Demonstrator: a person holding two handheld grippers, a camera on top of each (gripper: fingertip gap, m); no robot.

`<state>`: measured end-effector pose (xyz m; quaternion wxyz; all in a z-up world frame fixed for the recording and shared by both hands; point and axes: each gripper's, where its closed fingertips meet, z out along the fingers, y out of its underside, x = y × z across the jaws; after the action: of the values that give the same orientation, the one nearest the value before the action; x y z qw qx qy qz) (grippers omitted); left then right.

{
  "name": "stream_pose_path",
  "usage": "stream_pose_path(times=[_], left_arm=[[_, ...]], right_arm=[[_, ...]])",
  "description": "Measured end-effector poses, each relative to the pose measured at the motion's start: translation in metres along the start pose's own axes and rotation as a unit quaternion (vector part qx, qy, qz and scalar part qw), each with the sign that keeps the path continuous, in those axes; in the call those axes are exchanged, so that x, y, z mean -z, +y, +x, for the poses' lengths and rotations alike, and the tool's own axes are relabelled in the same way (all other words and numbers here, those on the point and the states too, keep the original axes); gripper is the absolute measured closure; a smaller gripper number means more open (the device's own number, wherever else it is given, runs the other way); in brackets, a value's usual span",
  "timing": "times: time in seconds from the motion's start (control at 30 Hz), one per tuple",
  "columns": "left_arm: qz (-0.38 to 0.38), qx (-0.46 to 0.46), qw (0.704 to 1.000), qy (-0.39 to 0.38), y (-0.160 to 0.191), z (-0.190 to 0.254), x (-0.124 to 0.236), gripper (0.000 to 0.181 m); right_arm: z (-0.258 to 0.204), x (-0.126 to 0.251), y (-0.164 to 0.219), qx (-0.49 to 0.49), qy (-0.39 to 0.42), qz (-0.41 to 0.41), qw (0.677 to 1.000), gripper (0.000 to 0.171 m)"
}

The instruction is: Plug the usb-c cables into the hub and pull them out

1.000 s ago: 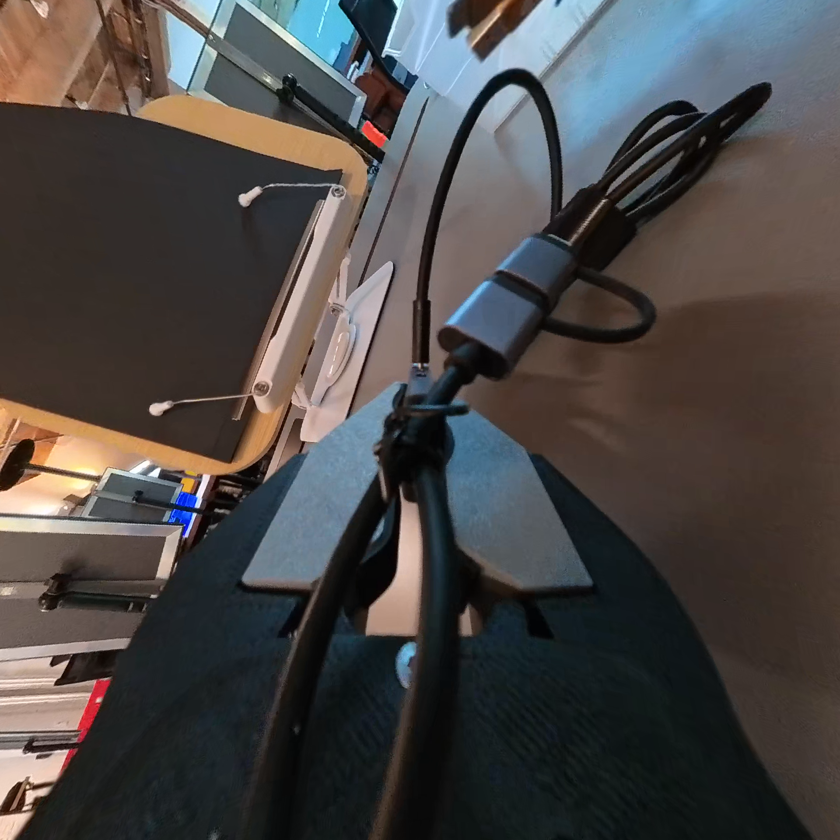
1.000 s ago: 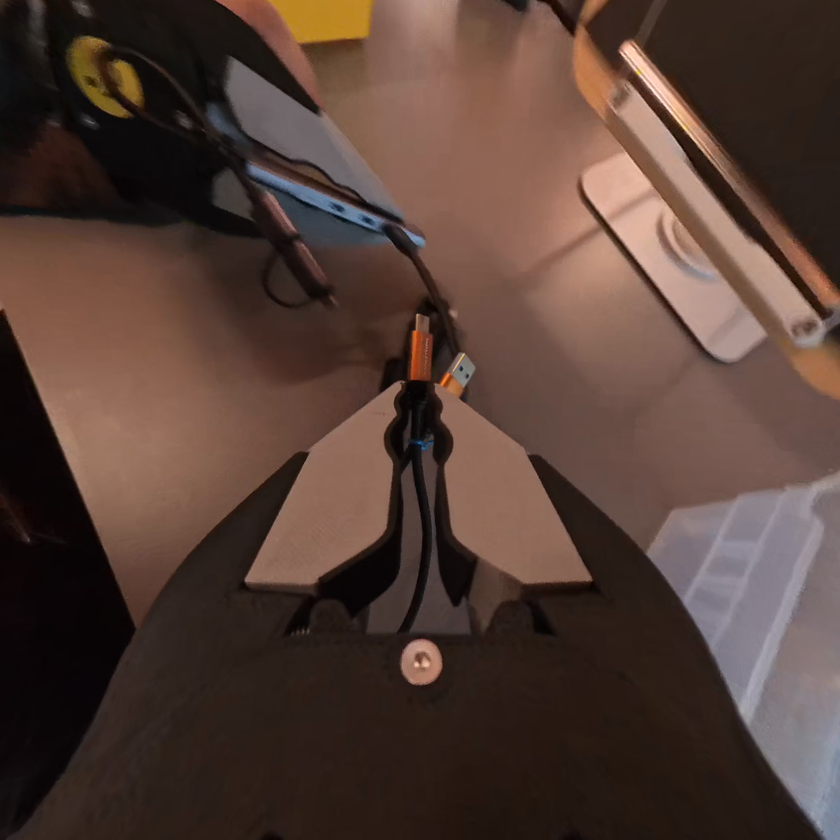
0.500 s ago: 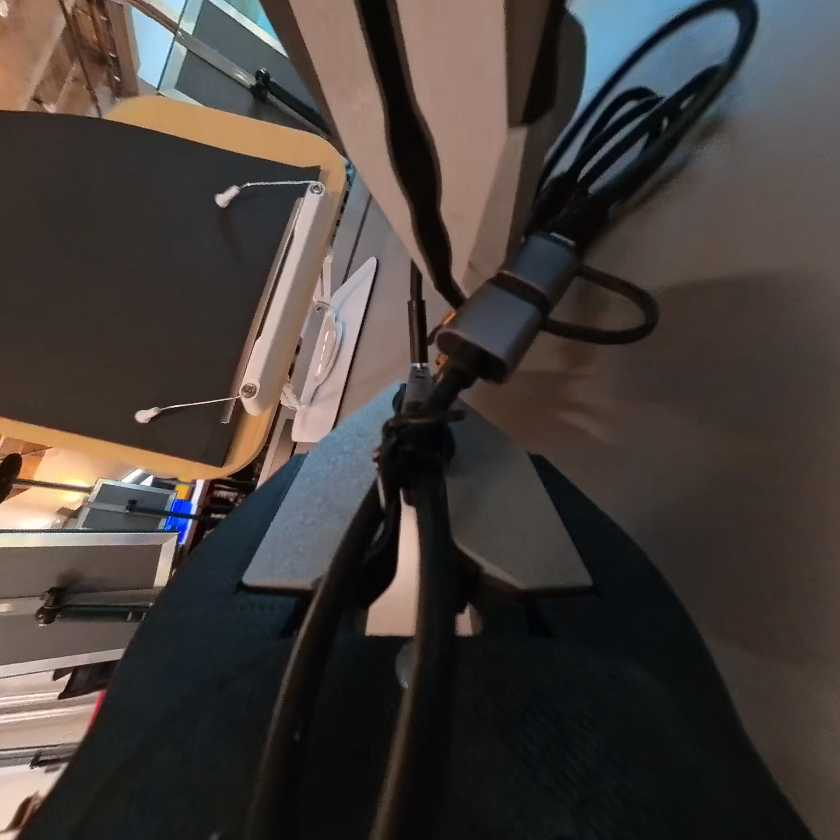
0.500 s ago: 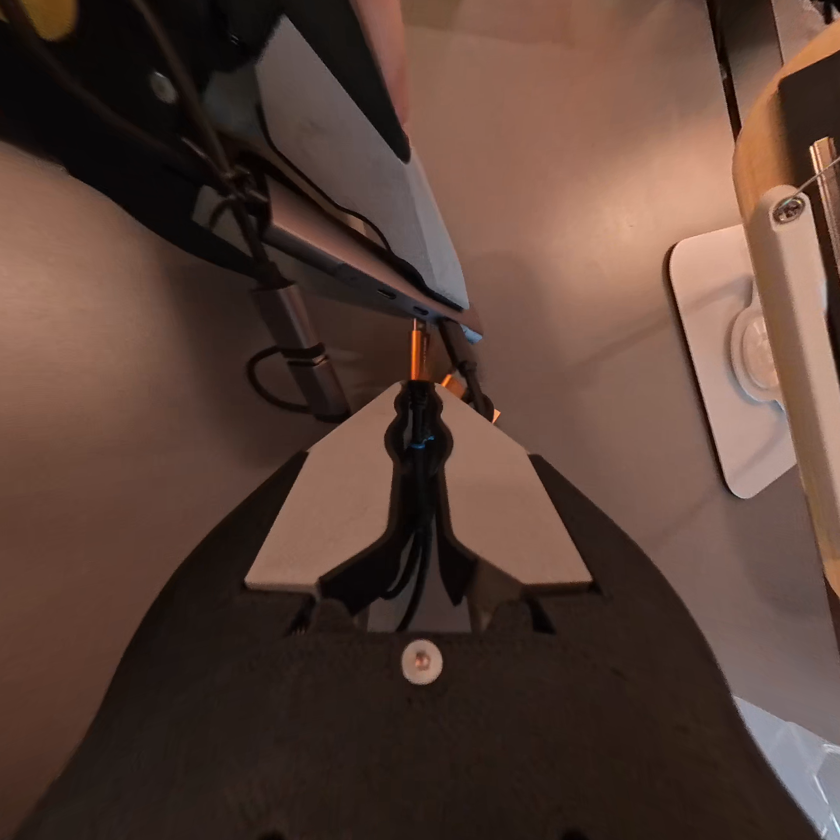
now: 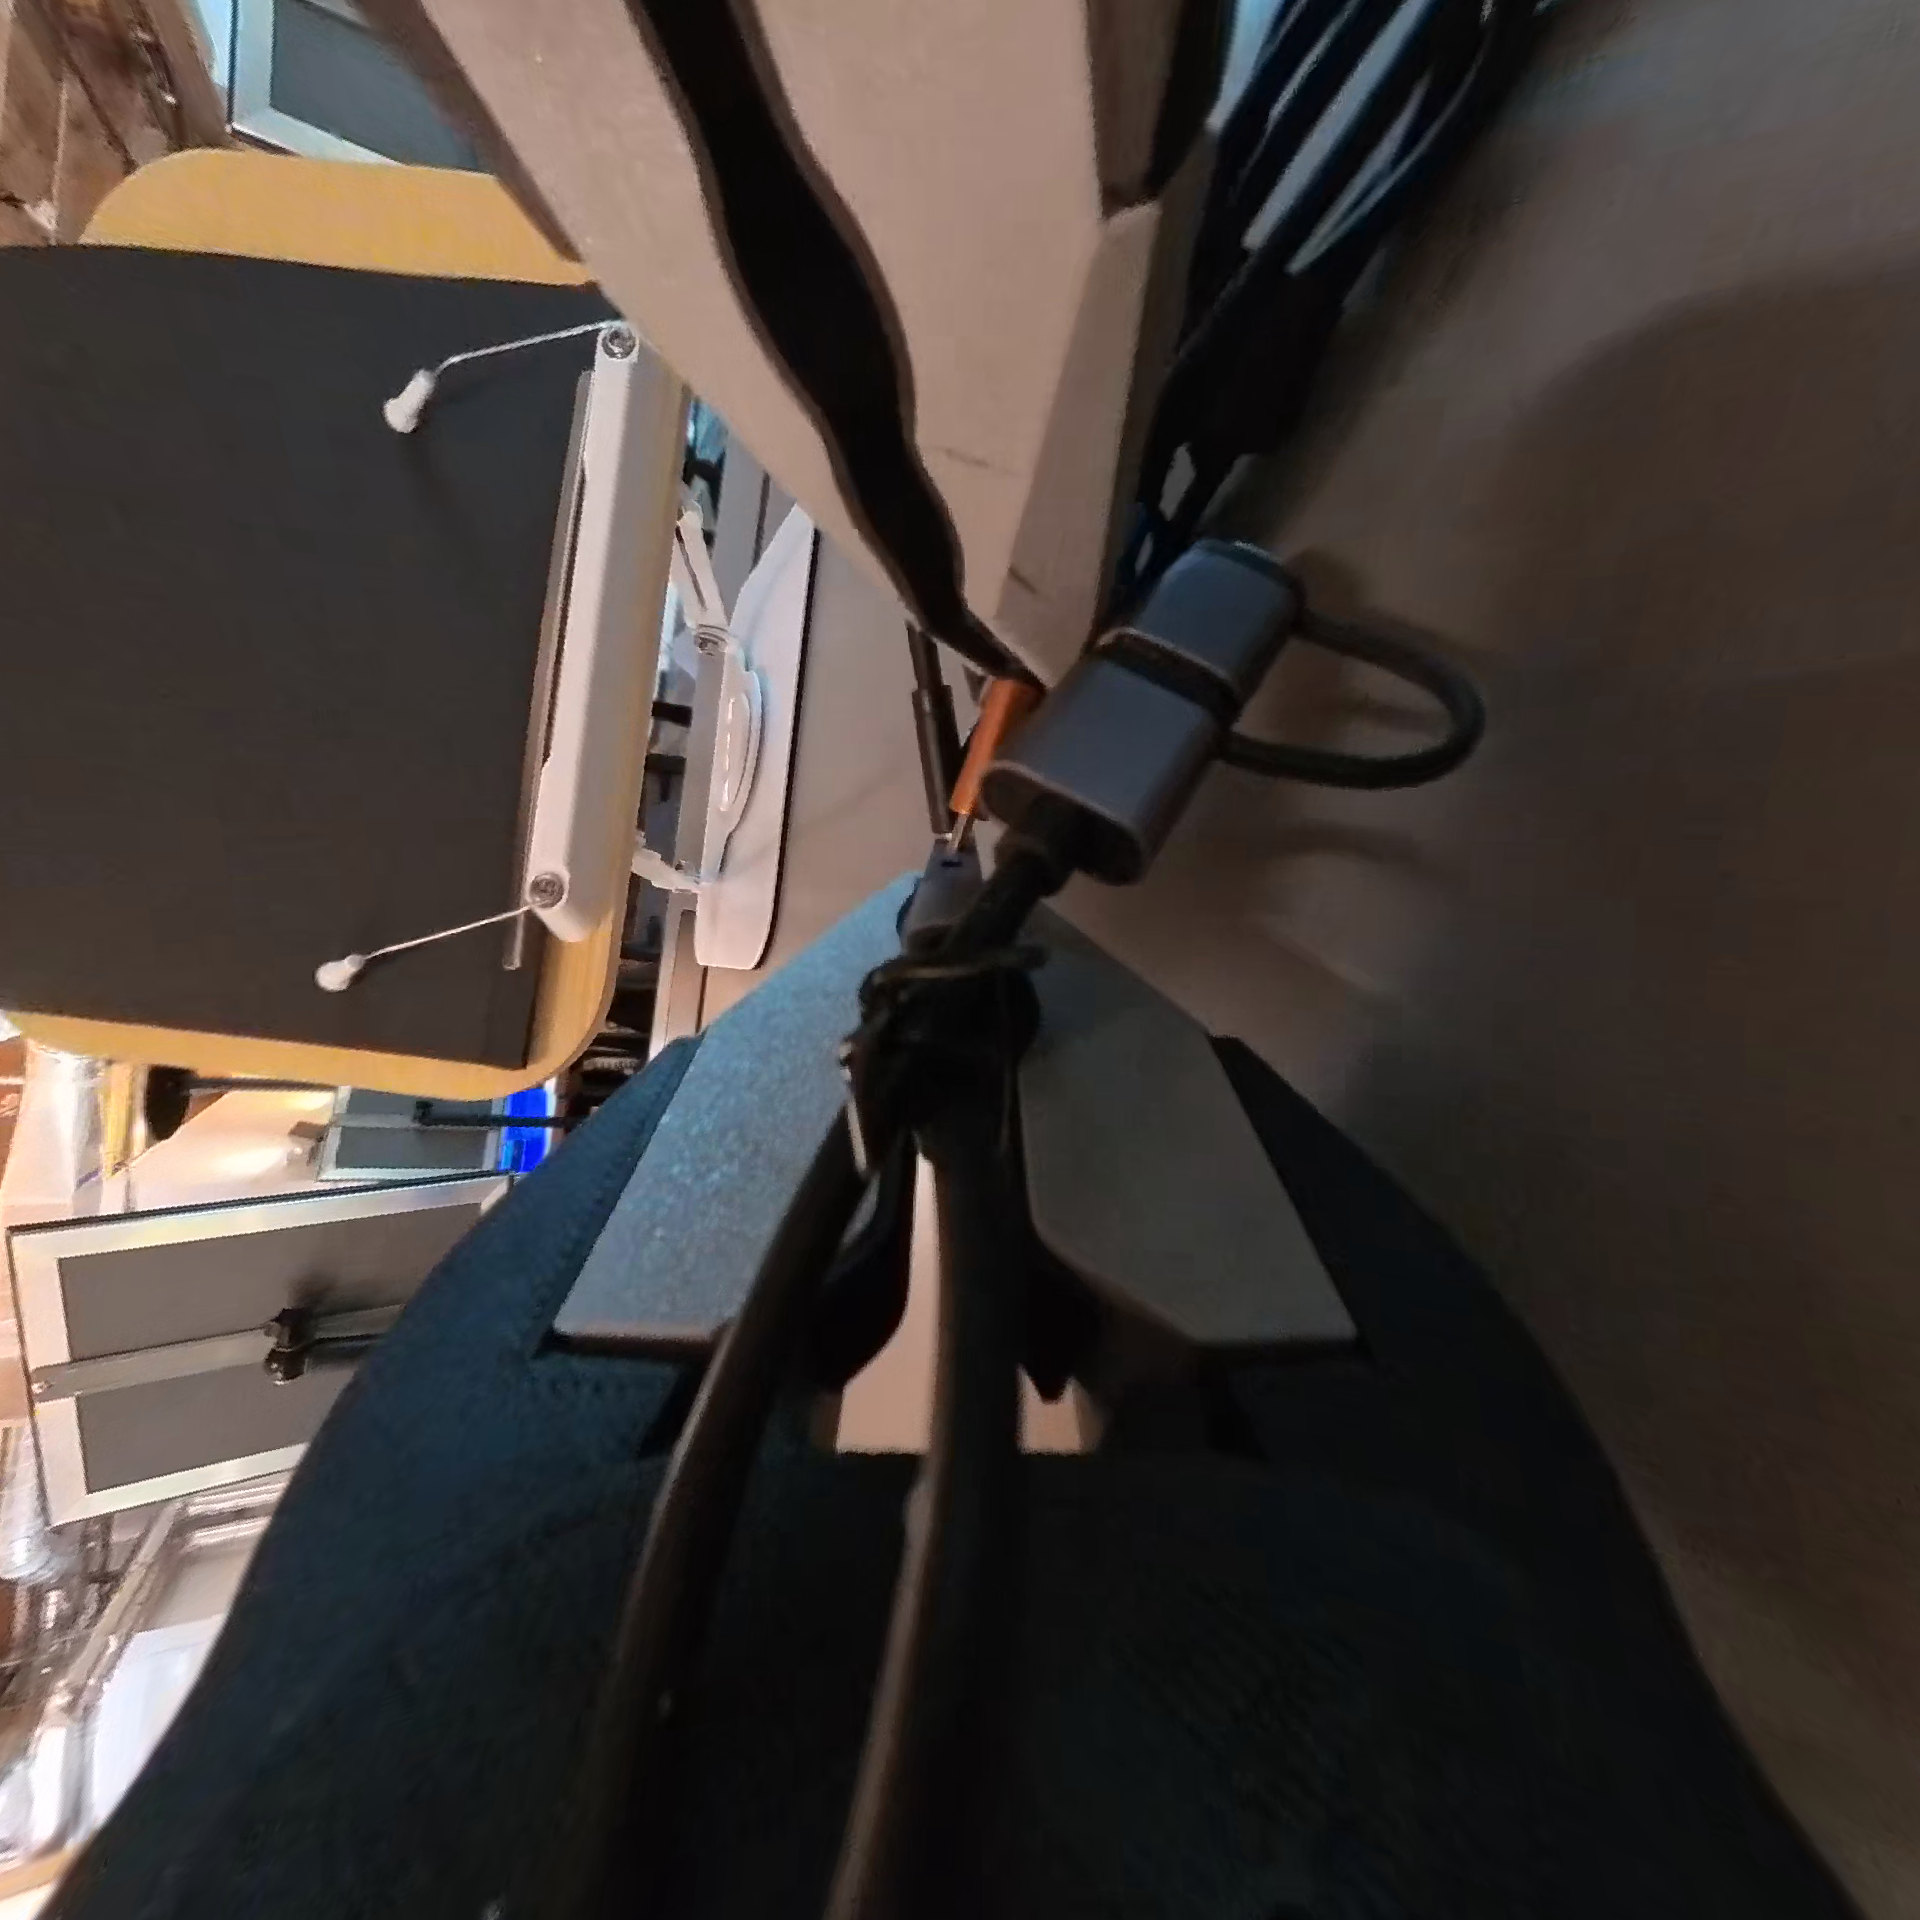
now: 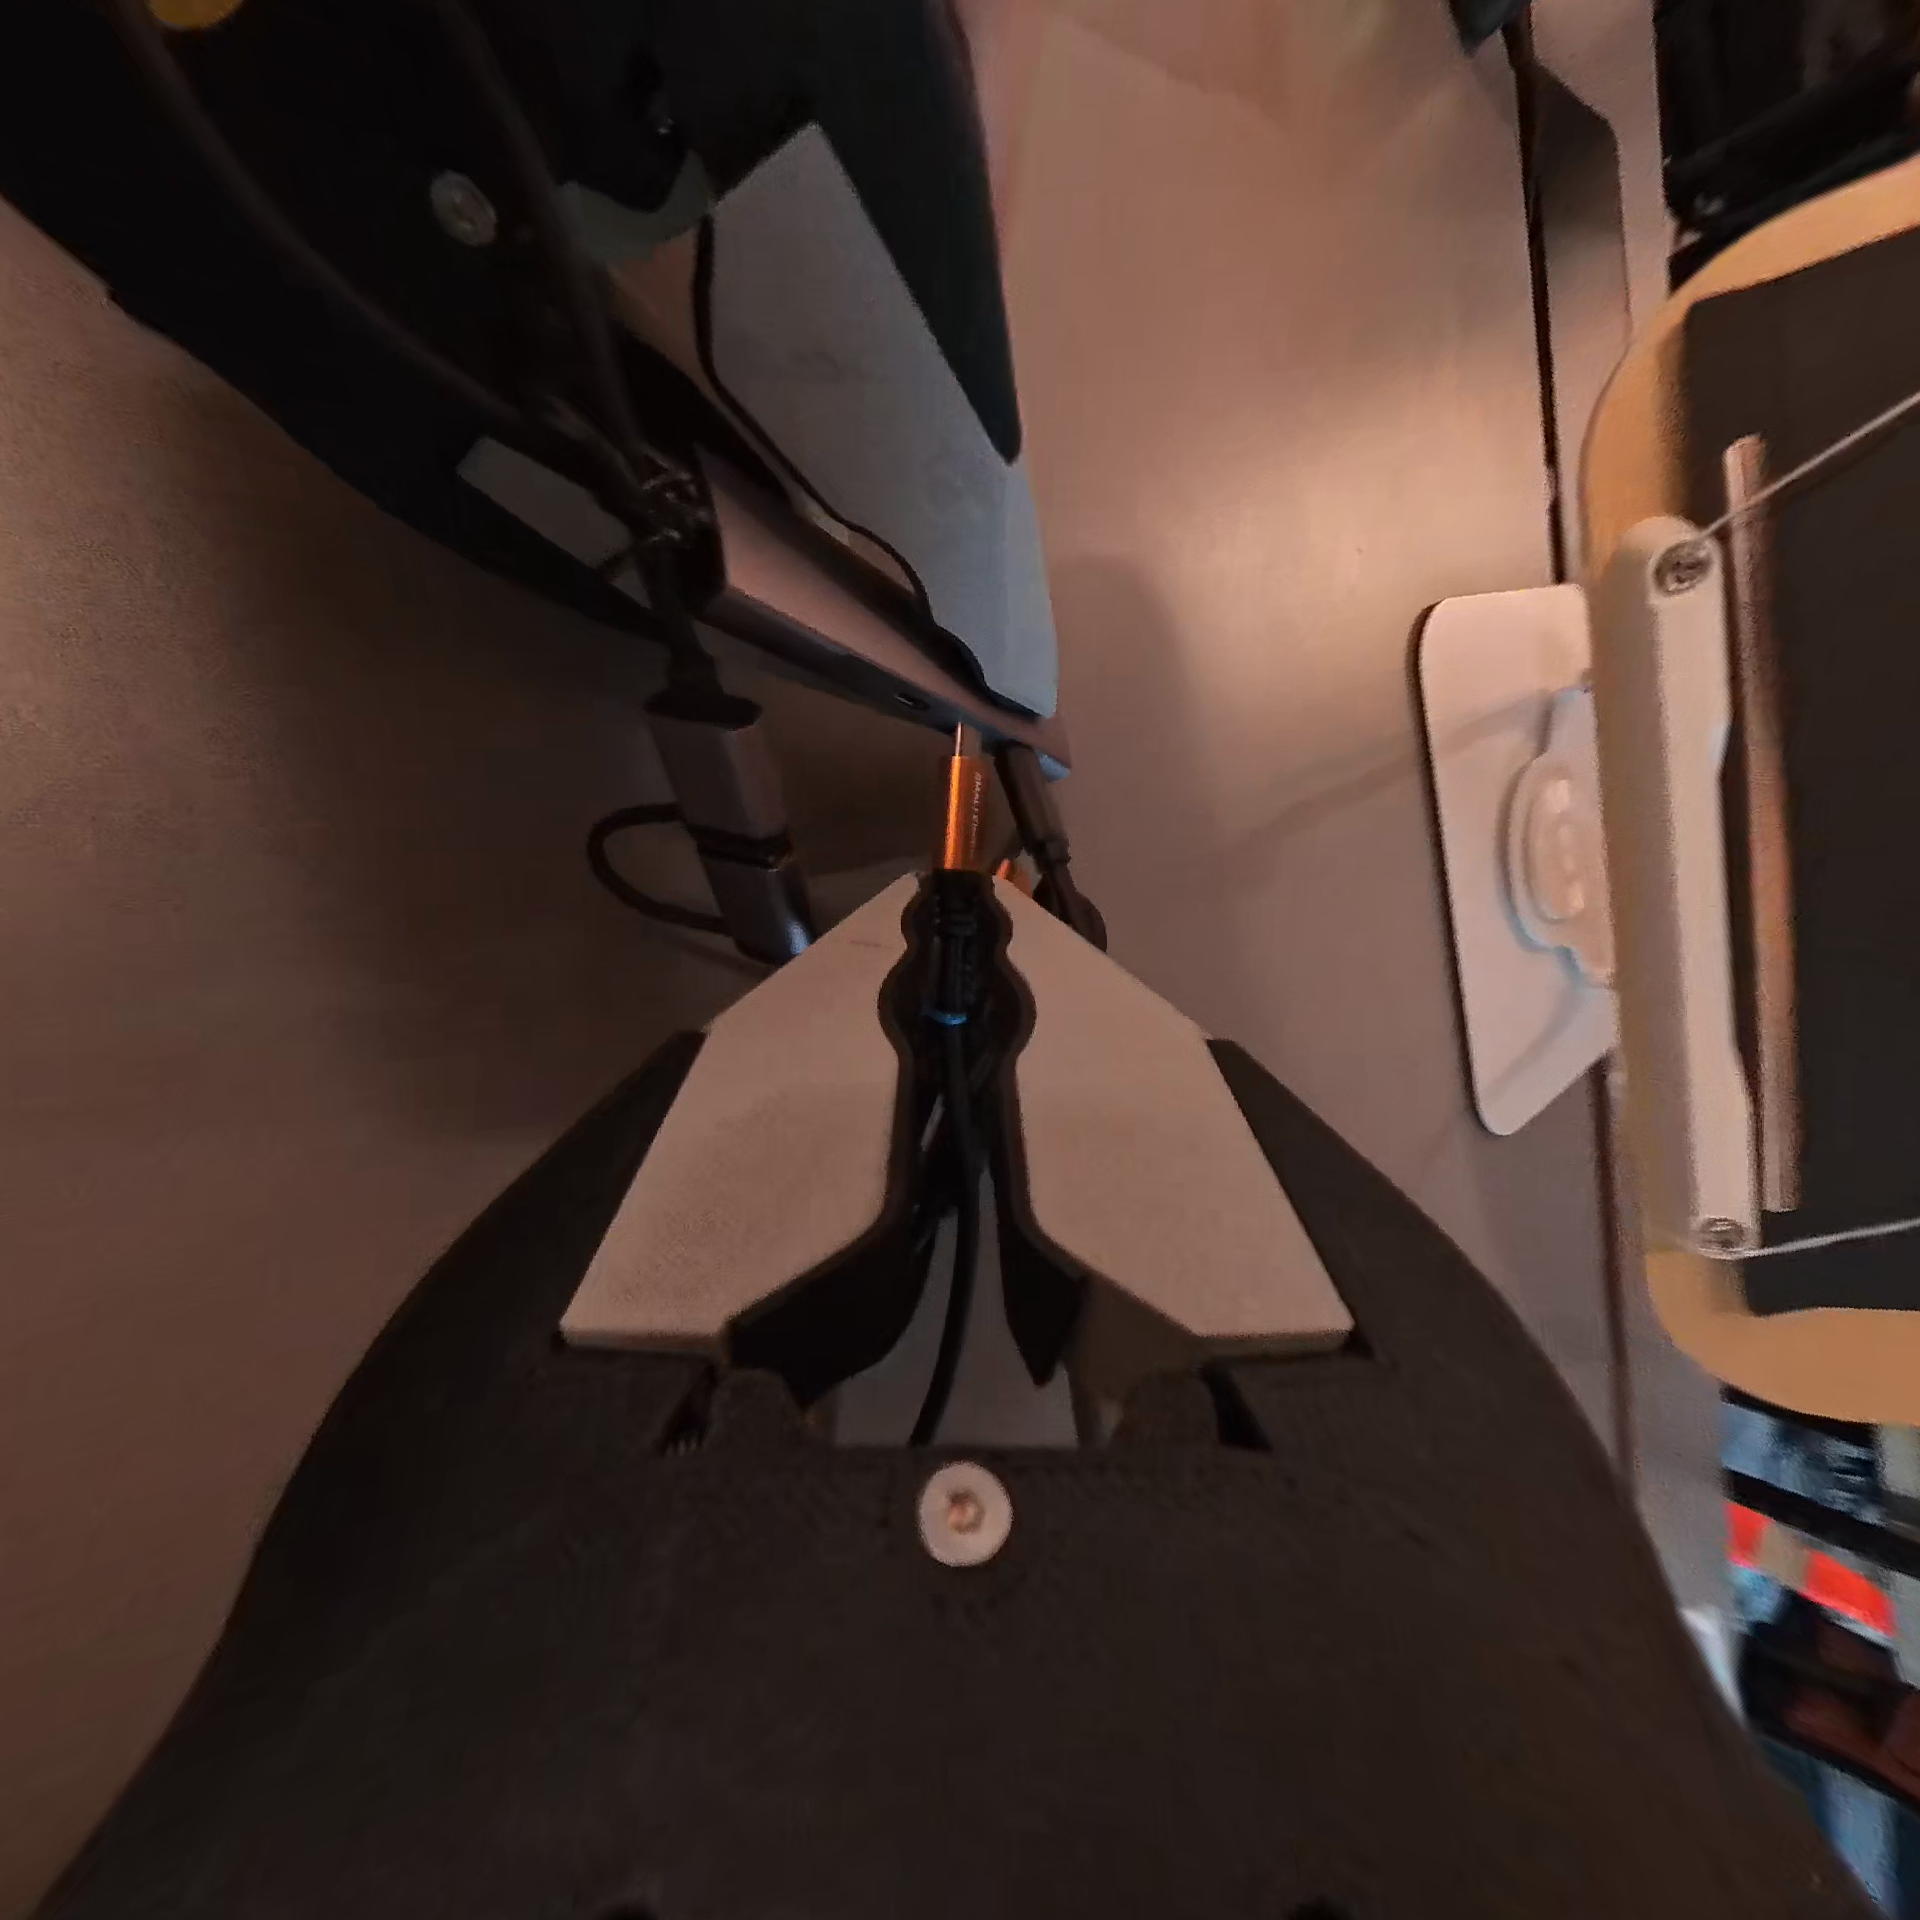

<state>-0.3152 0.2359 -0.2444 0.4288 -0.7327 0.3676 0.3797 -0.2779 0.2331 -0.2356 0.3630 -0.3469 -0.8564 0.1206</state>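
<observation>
My left gripper is shut on the slim grey hub and its black lead, and holds them above the table. It also shows in the right wrist view as grey fingers at top left. My right gripper is shut on the cable of an orange usb-c plug. The plug's metal tip meets the hub's edge and most of the tip still shows. A black cable is plugged in right beside it. In the left wrist view the orange plug comes down from the right gripper's fingers.
A grey adapter hangs on the hub's lead, seen also in the right wrist view. A bundle of black cables lies on the grey table. A black panel on a wooden board stands on a white base to the right. Tip to tip, the grippers are about 4 cm apart. Left tips and right tips are each some 30 cm from the white base.
My right gripper has moved in towards the hub with the orange plug, whose tip now meets the hub's edge. The left gripper has kept its hold on the hub.
</observation>
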Motion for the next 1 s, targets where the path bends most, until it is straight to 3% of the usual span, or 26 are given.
stream_pose_path(times=[0.03, 0.17, 0.63, 1.0], left_arm=[[-0.004, -0.007, 1.000, 0.000, 0.000, 0.001, 0.000, 0.174], [-0.020, -0.029, 0.999, -0.003, 0.002, 0.003, 0.000, 0.174], [-0.064, 0.039, 0.997, 0.025, 0.007, 0.009, 0.004, 0.175], [-0.079, 0.064, 0.994, 0.035, 0.011, 0.011, 0.004, 0.175]], right_arm=[[0.000, 0.000, 0.000, 0.018, 0.010, -0.004, 1.000, 0.166], [0.000, -0.001, 0.000, 0.047, 0.029, -0.008, 0.998, 0.166], [-0.004, -0.001, -0.014, -0.043, -0.025, 0.088, 0.995, 0.166], [-0.005, -0.004, -0.016, -0.074, -0.047, 0.109, 0.990, 0.166]])
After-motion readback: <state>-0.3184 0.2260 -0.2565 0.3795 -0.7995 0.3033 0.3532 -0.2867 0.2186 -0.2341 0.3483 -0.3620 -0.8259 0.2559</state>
